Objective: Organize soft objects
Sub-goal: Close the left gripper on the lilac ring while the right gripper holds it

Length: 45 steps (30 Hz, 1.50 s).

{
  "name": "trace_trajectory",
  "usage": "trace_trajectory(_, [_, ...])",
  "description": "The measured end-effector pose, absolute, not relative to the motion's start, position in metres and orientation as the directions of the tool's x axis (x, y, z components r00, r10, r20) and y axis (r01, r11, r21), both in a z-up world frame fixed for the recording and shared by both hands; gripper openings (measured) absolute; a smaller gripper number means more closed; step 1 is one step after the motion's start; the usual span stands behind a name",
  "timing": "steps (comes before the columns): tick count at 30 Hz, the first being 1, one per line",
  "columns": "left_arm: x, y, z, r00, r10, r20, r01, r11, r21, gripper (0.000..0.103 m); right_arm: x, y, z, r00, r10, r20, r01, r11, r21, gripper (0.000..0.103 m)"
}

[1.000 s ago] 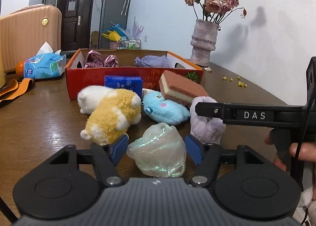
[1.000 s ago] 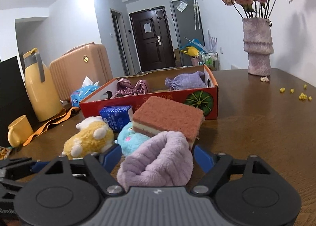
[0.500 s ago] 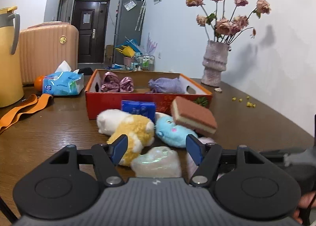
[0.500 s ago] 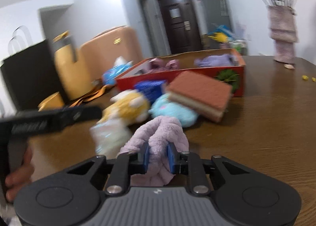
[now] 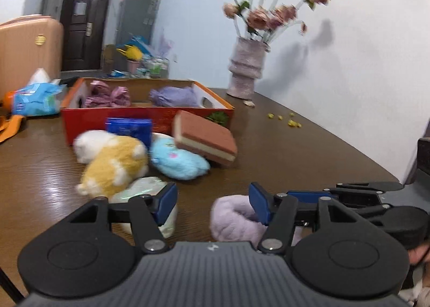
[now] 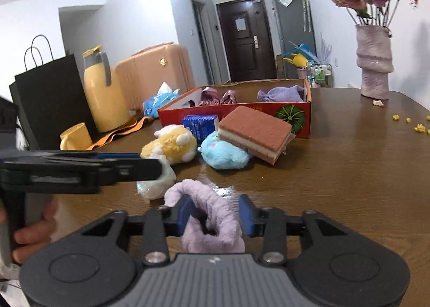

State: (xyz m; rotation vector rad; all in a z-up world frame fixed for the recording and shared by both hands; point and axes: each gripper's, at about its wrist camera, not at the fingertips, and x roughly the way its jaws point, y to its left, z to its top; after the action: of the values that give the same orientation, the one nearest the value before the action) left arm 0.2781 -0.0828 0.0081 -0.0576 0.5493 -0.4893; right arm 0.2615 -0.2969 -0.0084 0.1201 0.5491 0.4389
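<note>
A purple fluffy band (image 6: 212, 215) sits between the pads of my right gripper (image 6: 215, 215). Its jaws are opening, and both pads still touch the fluff. My left gripper (image 5: 212, 201) hangs just above the table, jaws closing, with mostly bare wood in the gap. An iridescent white soft lump (image 5: 145, 191) lies at its left finger, and the purple band (image 5: 231, 218) is by its right finger. Farther off lie a yellow plush (image 5: 115, 167), a blue plush (image 5: 177, 159) and a brown sponge (image 5: 204, 140). Behind them the red box (image 5: 107, 119) holds purple cloth items.
A blue packet (image 5: 129, 127) leans on the box front. A vase of dried roses (image 5: 246, 76) stands at the back right, with yellow crumbs (image 5: 290, 121) near it. On the left are a tissue pack (image 5: 35, 100), a yellow flask (image 6: 103, 92), a yellow cup (image 6: 75, 136) and a black bag (image 6: 51, 97).
The right gripper closed on the purple band, pulled it away from the pile, and its jaws now stand wider. The left gripper shifted; the iridescent lump went from between its fingers to its left finger.
</note>
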Motion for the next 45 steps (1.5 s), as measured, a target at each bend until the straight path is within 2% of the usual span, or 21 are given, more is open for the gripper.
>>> trace_trajectory(2, [0.285,-0.092,0.002,0.707,-0.481,-0.518,0.455,0.871,-0.187,0.056,0.257,-0.299,-0.012,0.773,0.404,-0.49,-0.344,0.915,0.211,0.04])
trace_trajectory(4, [0.291,-0.1,-0.008,0.688,-0.463,-0.559,0.447,0.877,-0.177,0.042,0.256,-0.302,-0.017,0.773,0.387,-0.502,-0.315,0.922,0.225,0.04])
trace_trajectory(5, [0.292,-0.103,-0.012,0.686,-0.448,-0.573,0.438,0.884,-0.166,0.031,0.257,-0.306,-0.02,0.772,0.385,-0.506,-0.306,0.923,0.235,0.04])
trace_trajectory(6, [0.29,-0.103,-0.014,0.687,-0.448,-0.573,0.436,0.884,-0.168,0.024,0.256,-0.309,-0.021,0.776,0.376,-0.507,-0.292,0.926,0.241,0.04])
trace_trajectory(7, [0.285,-0.102,-0.014,0.686,-0.456,-0.567,0.441,0.88,-0.175,0.024,0.255,-0.312,-0.022,0.782,0.366,-0.504,-0.278,0.929,0.245,0.04])
trace_trajectory(10, [0.262,-0.102,-0.016,0.71,-0.43,-0.558,0.428,0.892,-0.143,0.023,0.251,-0.319,-0.02,0.812,0.338,-0.475,-0.256,0.939,0.23,0.04])
trace_trajectory(12, [0.244,-0.104,-0.021,0.737,-0.392,-0.551,0.411,0.907,-0.095,0.023,0.25,-0.323,-0.017,0.81,0.372,-0.454,-0.28,0.924,0.259,0.04])
trace_trajectory(14, [0.234,-0.102,-0.027,0.733,-0.383,-0.563,0.398,0.912,-0.102,0.023,0.249,-0.326,-0.015,0.803,0.415,-0.428,-0.301,0.902,0.31,0.04])
trace_trajectory(19, [0.22,-0.097,-0.035,0.691,-0.409,-0.596,0.411,0.901,-0.142,0.025,0.247,-0.316,-0.027,0.767,0.44,-0.467,-0.297,0.889,0.349,0.042])
trace_trajectory(20, [0.217,-0.093,-0.032,0.676,-0.438,-0.593,0.436,0.886,-0.157,0.028,0.245,-0.311,-0.032,0.762,0.431,-0.484,-0.294,0.896,0.334,0.042])
trace_trajectory(24, [0.206,-0.066,-0.01,0.655,-0.567,-0.498,0.508,0.82,-0.264,0.049,0.238,-0.302,-0.045,0.754,0.424,-0.502,-0.299,0.901,0.313,0.042])
trace_trajectory(26, [0.214,-0.063,-0.002,0.676,-0.552,-0.488,0.474,0.833,-0.286,0.051,0.235,-0.3,-0.048,0.759,0.421,-0.496,-0.295,0.902,0.315,0.042])
trace_trajectory(29, [0.23,-0.077,-0.006,0.697,-0.478,-0.535,0.407,0.877,-0.253,0.05,0.231,-0.298,-0.047,0.77,0.402,-0.496,-0.292,0.913,0.285,0.042])
trace_trajectory(33, [0.239,-0.087,-0.028,0.663,-0.445,-0.602,0.369,0.894,-0.254,0.046,0.221,-0.294,-0.046,0.787,0.366,-0.497,-0.286,0.93,0.231,0.042])
trace_trajectory(35, [0.234,-0.084,-0.032,0.671,-0.435,-0.6,0.345,0.9,-0.267,0.046,0.218,-0.296,-0.048,0.794,0.343,-0.502,-0.265,0.938,0.223,0.047])
trace_trajectory(38, [0.23,-0.082,-0.033,0.666,-0.447,-0.597,0.339,0.894,-0.291,0.04,0.218,-0.302,-0.05,0.788,0.344,-0.51,-0.23,0.933,0.275,0.049])
trace_trajectory(43, [0.224,-0.08,-0.035,0.659,-0.461,-0.595,0.32,0.887,-0.332,0.031,0.213,-0.303,-0.046,0.776,0.382,-0.501,-0.222,0.91,0.35,0.037])
trace_trajectory(45, [0.221,-0.081,-0.035,0.668,-0.453,-0.591,0.317,0.891,-0.324,0.031,0.211,-0.303,-0.044,0.773,0.397,-0.495,-0.219,0.899,0.379,0.037])
